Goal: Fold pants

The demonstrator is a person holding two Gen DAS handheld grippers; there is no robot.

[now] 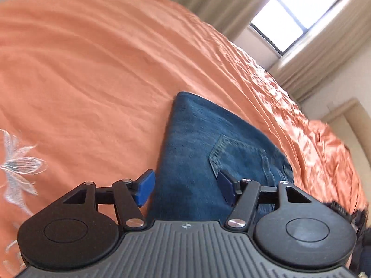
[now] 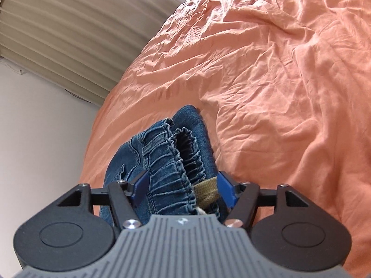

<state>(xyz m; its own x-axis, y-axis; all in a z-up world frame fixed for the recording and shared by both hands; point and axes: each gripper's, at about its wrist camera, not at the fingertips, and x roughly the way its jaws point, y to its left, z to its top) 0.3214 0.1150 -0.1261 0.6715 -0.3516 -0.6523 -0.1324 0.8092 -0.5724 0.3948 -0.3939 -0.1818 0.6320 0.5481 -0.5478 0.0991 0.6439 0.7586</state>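
right now the blue jeans [image 1: 208,148] lie folded on the orange bedsheet [image 1: 92,69], a back pocket [image 1: 238,155] facing up in the left wrist view. left gripper [image 1: 186,188] hovers over the near part of the denim, its blue pads [image 1: 146,188] spread wide and clamping nothing, one pad over the sheet beside the cloth's edge, the other above the pocket. over on the other side, the right gripper [image 2: 184,191] has its jaws either side of the gathered elastic waistband [image 2: 171,159]; the ruffled band and a tan label [image 2: 206,191] sit between the pads, which look parted, and whether they press the fabric i cannot tell. beige curtains [image 2: 58,34] hang behind the bed, a bright window [image 1: 301,11] shows on the left camera, and a white embroidered flower [image 1: 18,164] decorates the sheet.
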